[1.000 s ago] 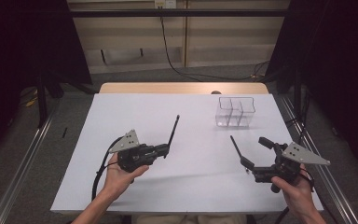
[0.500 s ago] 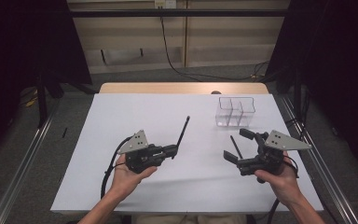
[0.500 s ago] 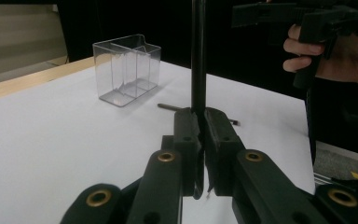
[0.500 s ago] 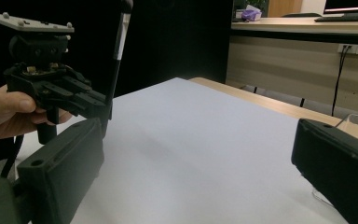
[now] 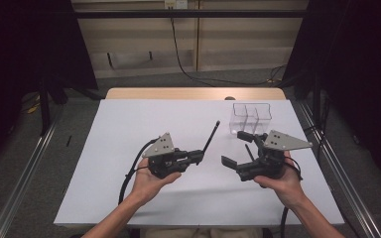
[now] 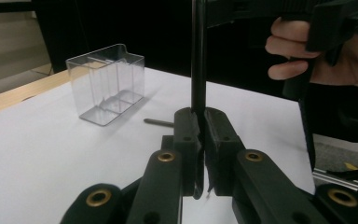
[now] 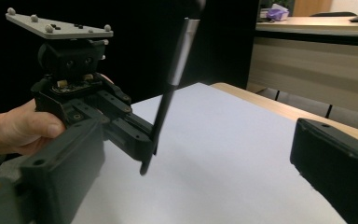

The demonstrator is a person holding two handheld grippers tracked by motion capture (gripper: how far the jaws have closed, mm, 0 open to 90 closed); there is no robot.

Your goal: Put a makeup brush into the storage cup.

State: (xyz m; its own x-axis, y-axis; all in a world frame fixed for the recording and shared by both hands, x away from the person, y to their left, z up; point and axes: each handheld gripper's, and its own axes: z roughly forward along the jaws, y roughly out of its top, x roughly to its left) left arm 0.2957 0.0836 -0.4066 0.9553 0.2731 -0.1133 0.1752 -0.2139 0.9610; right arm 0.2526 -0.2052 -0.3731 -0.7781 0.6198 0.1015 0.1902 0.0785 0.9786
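Bare forearms and hands carry two black plastic two-jaw grippers, left (image 5: 198, 157) and right (image 5: 238, 148), each with brass-coloured pivot rivets, a screw-dotted grey triangular plate on top and a black cable trailing behind.

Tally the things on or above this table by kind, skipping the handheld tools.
Black sticks: 2, the held stick and the stick lying on the table
Clear divided box: 1
Total: 3
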